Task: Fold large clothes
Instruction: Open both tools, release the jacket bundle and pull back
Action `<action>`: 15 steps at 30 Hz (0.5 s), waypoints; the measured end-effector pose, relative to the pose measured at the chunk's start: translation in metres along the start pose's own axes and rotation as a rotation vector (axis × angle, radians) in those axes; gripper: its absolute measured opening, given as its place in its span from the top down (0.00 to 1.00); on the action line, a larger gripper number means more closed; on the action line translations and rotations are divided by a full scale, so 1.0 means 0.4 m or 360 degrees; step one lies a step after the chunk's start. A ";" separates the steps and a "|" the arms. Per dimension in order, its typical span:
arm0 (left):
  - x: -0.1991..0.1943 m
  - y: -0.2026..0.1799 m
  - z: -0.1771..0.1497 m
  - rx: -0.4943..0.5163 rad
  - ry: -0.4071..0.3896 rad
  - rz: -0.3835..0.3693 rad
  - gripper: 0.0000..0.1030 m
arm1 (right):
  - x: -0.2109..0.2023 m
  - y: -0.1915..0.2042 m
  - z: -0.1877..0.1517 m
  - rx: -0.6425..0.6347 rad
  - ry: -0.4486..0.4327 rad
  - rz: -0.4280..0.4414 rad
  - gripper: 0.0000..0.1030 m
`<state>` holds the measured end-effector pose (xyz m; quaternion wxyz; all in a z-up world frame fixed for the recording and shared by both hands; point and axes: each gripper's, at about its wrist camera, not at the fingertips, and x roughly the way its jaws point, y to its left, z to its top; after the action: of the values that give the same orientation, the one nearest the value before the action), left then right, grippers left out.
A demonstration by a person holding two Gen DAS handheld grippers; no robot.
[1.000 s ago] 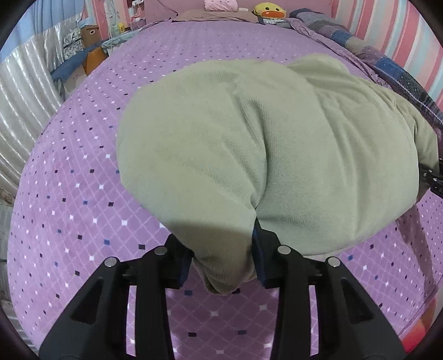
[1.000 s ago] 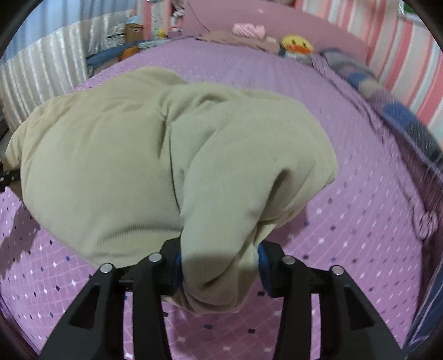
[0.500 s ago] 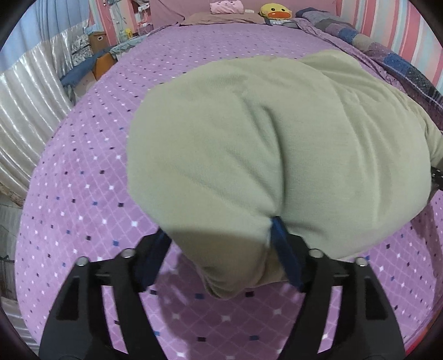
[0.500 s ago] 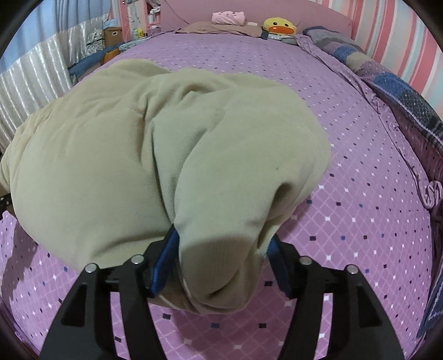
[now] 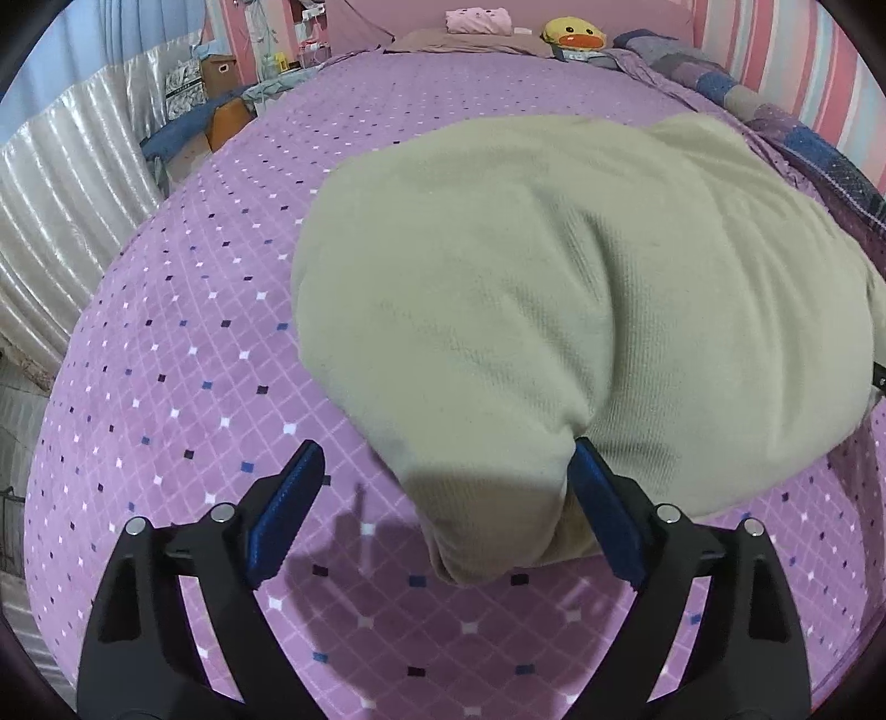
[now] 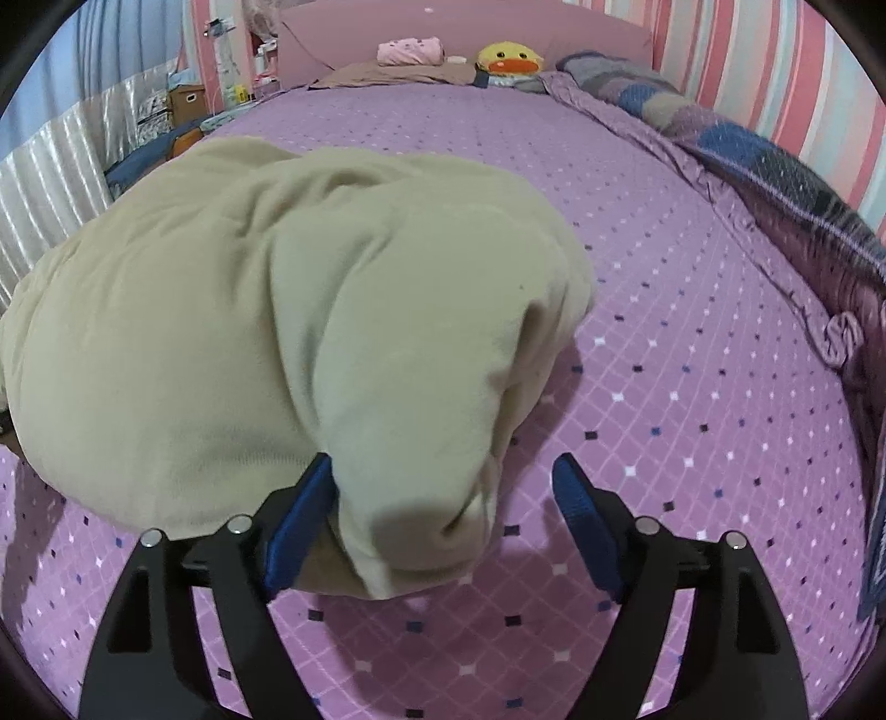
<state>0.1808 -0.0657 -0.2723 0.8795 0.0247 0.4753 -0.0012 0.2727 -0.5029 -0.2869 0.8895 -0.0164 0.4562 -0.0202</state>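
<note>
Through the left wrist view we see our left claw (image 5: 446, 507) spread wide, gripping nothing. Its right blue pad (image 5: 606, 523) touches the near bunched corner of the beige garment (image 5: 554, 310); the left pad stands apart from the cloth, with purple bedspread (image 5: 183, 354) showing between them. The garment lies in a rounded heap on the bed, filling the middle and right of this view, its near corner drooping onto the spread between our fingers. To the left the bedspread runs bare out to the bed's left edge, where a pale pleated curtain (image 5: 66, 205) hangs. On the far side lie a pink folded cloth (image 5: 479, 21) and a yellow duck toy (image 5: 573, 34); a patchwork quilt (image 5: 775, 122) lines the right edge.

Through the right wrist view our right claw (image 6: 443, 515) is likewise wide open with no hold on anything. Its left pad (image 6: 302, 526) rests against the garment's (image 6: 249, 332) near folded corner, while the right pad is clear of it, over bare spread. Here the heap fills the left and middle. To the right the bedspread (image 6: 692, 332) is open as far as the quilt (image 6: 775, 166) bunched along the right edge, and beyond the heap it stretches to the duck toy (image 6: 509, 60) and pink cloth (image 6: 410, 51) at the far end.
</note>
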 end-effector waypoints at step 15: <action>-0.178 -0.021 -0.035 -0.0145 -0.0236 -0.0016 0.03 | -0.063 0.003 -0.089 0.0031 -0.0132 -0.0034 0.13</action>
<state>0.1298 -0.0749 -0.2207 0.9125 -0.0178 0.4085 0.0142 0.2289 -0.5007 -0.2874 0.9075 -0.0135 0.4185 -0.0335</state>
